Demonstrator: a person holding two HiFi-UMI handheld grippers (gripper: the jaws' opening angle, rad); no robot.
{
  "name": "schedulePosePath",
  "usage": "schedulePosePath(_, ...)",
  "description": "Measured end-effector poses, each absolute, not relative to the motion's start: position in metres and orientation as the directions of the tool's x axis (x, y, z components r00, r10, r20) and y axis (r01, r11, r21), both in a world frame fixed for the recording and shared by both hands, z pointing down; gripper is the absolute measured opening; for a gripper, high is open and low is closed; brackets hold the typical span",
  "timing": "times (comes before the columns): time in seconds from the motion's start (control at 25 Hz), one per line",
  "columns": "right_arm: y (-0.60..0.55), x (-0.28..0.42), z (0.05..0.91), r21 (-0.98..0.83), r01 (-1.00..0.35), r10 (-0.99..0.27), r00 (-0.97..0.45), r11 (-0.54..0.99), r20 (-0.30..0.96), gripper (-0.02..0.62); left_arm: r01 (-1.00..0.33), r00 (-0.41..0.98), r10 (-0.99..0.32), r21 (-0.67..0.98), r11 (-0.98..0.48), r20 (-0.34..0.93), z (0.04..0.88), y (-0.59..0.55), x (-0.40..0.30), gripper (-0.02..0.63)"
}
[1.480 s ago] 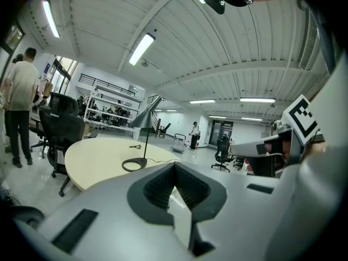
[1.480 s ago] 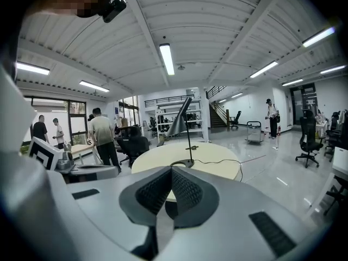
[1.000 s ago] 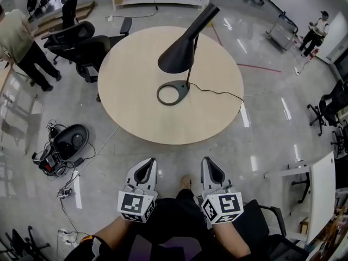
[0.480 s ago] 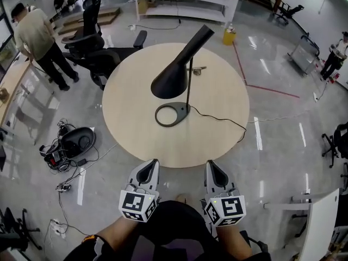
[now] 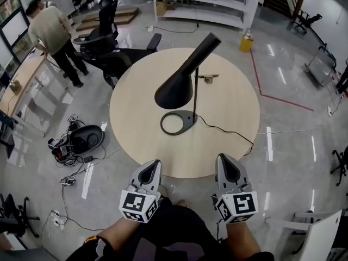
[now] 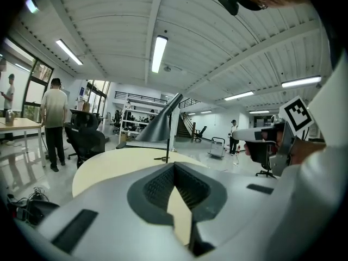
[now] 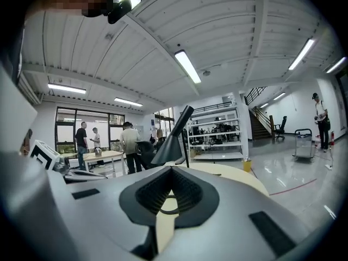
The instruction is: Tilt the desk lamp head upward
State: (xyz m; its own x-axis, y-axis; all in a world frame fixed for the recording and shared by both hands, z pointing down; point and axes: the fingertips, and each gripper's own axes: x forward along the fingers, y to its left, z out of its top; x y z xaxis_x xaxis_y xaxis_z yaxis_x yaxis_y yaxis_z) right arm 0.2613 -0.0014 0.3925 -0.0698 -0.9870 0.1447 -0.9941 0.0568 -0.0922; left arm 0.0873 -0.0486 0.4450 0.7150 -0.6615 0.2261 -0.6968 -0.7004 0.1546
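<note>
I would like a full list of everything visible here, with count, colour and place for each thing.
round table: one, beige, centre
desk lamp: one, black, near the table's middle, head tilted down
lamp cord: one, black, from the lamp base to the table's right edge
small object: one, brownish, on the table behind the lamp; too small to name
office chairs: at least two, black, behind the table on the left
shelving unit: one, white, at the back
yellow container: one, on the floor by the shelves
cable heap: one, black, on the floor left of the table
person: one, light top, far left
left tool: one, grey, shut, empty
right tool: one, grey, shut, empty
</note>
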Motion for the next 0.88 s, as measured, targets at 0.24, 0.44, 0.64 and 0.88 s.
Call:
schedulePosePath(0.24,-0.06,0.268,0.37,-0.032,-0.997,-0.988,-0.07,0.066,0.139,0.015,-0.693,0.72,-0.657,0.183,-0.697,0.224,0.447,-0.11,0.092,0.046)
schedulePosePath(0.44,-0.114,0.275,0.33,0.013,-0.998,-0.991,-0.067,0.068,0.116,0.015,-0.683,0.73,-0.642,0.213,-0.699,0.234,0.44,-0.162,0.094,0.048)
schedulePosePath(0.64,-0.169,0.281,0.28,0.042,-0.996,-0.996,-0.074,0.076,0.058,0.017,-0.661,0.75,-0.619,0.27,-0.7,0.231,0.439,-0.21,0.091,0.049)
schedulePosePath(0.88,-0.22,0.284,0.22,0.113,-0.99,-0.996,-0.091,0.088,-0.016,0.018,-0.626,0.779,-0.578,0.34,-0.702,0.243,0.445,-0.249,0.091,0.102)
